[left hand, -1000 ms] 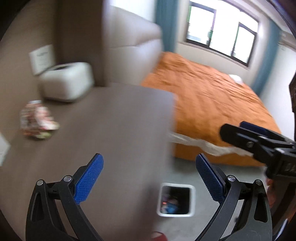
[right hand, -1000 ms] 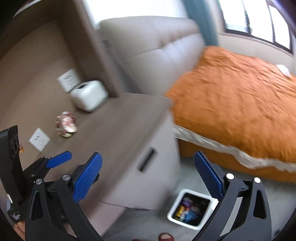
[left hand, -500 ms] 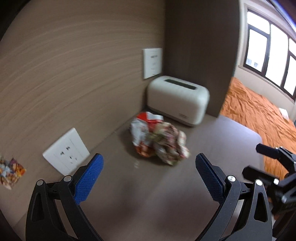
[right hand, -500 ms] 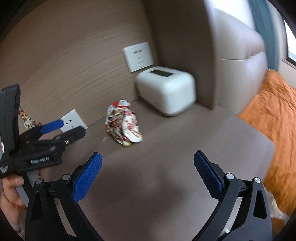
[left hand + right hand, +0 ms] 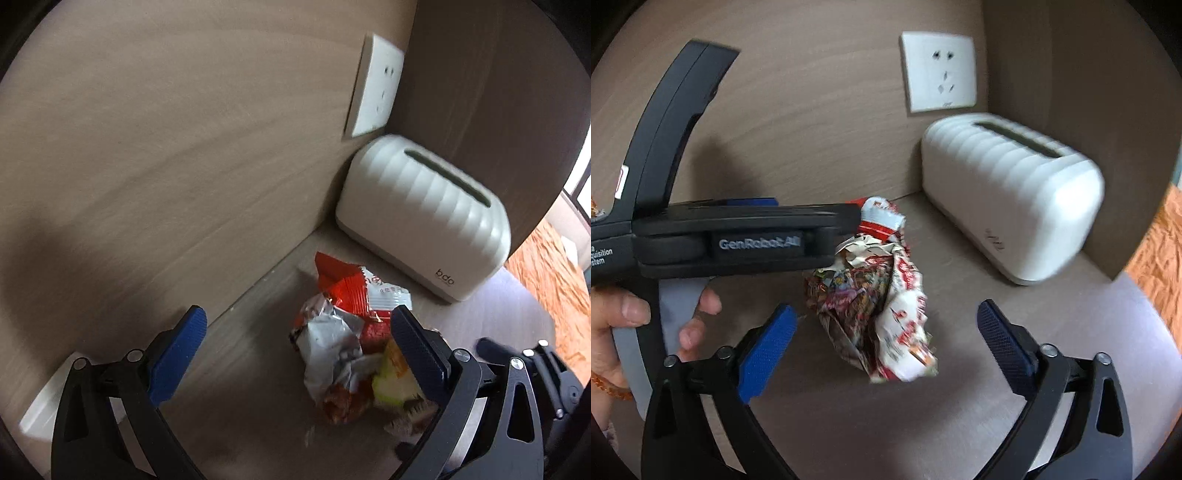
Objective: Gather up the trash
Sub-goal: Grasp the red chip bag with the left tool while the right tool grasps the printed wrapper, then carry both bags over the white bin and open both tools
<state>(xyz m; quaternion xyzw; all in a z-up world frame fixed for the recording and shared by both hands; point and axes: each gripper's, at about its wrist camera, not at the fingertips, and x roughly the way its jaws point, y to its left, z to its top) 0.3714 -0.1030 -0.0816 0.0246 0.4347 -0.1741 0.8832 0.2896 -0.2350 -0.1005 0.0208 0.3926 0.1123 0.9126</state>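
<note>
Right hand-held gripper (image 5: pixel 886 332) is closing its jaws around the crumpled red-and-white snack wrappers (image 5: pixel 879 295), pads not yet touching. Left hand-held gripper (image 5: pixel 295 343) is standing wide and empty beside them on the brown wood-grain desk (image 5: pixel 960 424), likely flanking the pile.

Wood-panel wall (image 5: pixel 812 110) w/ socket (image 5: pixel 938 72), grey tabletop (image 5: pixel 960 424), orange bedspread (image 5: pixel 550 273).

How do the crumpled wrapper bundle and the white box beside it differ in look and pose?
The crumpled wrapper bundle is multicoloured, red, silver and yellow-green; the white slotted box is plain. The bundle is irregular and creased; the box is smooth, ribbed and rounded. The box sits in the corner, the bundle further out. Both rest on the same brown top.
</note>
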